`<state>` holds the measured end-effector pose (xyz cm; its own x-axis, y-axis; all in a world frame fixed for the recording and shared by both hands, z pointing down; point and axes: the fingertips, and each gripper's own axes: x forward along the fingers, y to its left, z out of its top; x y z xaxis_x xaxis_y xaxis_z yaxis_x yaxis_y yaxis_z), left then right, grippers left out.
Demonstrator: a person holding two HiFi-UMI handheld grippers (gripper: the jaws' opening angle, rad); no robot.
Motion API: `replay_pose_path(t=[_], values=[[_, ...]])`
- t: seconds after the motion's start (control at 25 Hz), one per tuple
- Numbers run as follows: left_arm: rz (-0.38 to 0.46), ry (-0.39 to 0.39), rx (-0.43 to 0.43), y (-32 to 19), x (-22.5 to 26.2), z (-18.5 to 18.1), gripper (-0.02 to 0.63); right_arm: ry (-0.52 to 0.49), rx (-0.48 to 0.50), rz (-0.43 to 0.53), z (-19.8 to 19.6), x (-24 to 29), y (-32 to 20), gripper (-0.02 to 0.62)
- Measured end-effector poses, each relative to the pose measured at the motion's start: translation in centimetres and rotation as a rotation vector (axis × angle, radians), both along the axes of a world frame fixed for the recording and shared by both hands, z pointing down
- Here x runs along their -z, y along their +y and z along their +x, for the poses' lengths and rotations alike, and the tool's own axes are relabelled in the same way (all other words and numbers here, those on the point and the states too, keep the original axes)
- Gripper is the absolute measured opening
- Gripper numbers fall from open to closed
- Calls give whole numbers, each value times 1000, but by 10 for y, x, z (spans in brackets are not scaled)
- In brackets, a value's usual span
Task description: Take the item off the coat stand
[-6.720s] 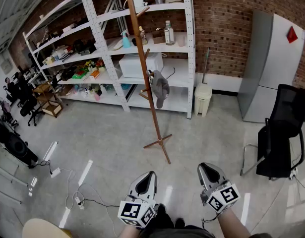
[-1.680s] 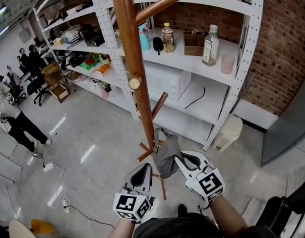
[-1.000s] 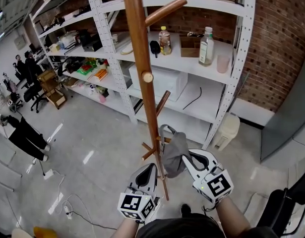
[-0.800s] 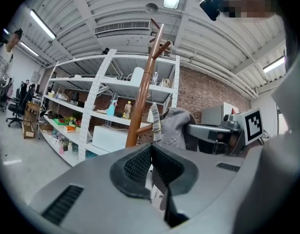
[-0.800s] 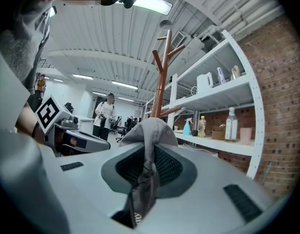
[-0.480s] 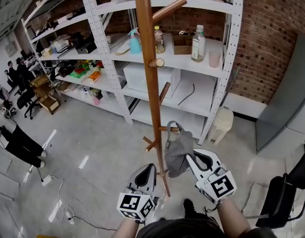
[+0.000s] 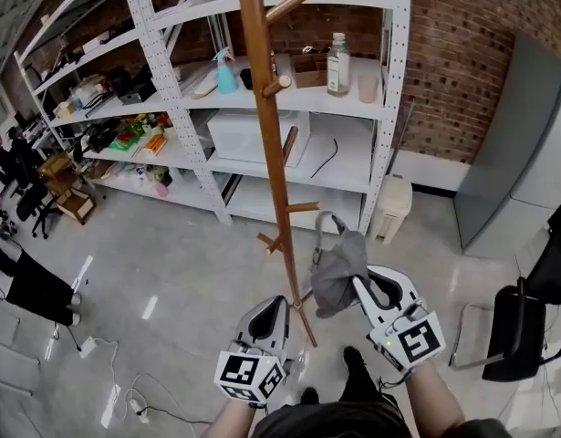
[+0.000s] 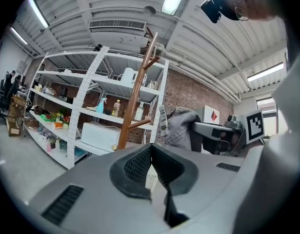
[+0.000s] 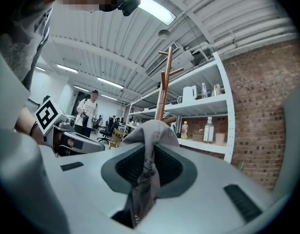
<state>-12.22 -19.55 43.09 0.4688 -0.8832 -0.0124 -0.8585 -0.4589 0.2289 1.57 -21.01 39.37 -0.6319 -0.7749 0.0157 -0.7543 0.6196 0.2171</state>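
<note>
Head view: coat stand [image 7: 274, 144], grey floor [image 7: 171, 254], shelving [image 7: 389, 80], brick wall [image 7: 453, 53]

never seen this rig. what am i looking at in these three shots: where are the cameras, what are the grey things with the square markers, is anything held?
There is no robot here. A person holds a handheld two-jaw gripper in each hand, and the marker cubes are part of those grippers.

The head view comes from a camera on the person's head, looking down at the floor, the left gripper and the right gripper. The other two views come from a camera riding on each gripper, looking along its jaws.

In front stands a wooden coat stand, with white shelving holding bottles behind it.

The right gripper is shut on a grey cap, held close beside the stand's low peg. I can't tell whether it is fully clear of the peg. The left gripper's jaws are together and hold nothing.
</note>
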Motion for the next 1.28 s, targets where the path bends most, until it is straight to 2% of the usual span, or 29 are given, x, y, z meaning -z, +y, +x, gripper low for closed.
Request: replay_pose_path(t=[0.44,0.84,1.28], values=[[-43,8,-106,43,-16,10,8,-11,-87,-82,8,-27,57,54],[-25,18,-57,63,-6,20,8,-3,-50,-84,18,-28,81,54],[-25,2,-14,118,-2,46,8,-9,0,-102,41,-34,130,54]])
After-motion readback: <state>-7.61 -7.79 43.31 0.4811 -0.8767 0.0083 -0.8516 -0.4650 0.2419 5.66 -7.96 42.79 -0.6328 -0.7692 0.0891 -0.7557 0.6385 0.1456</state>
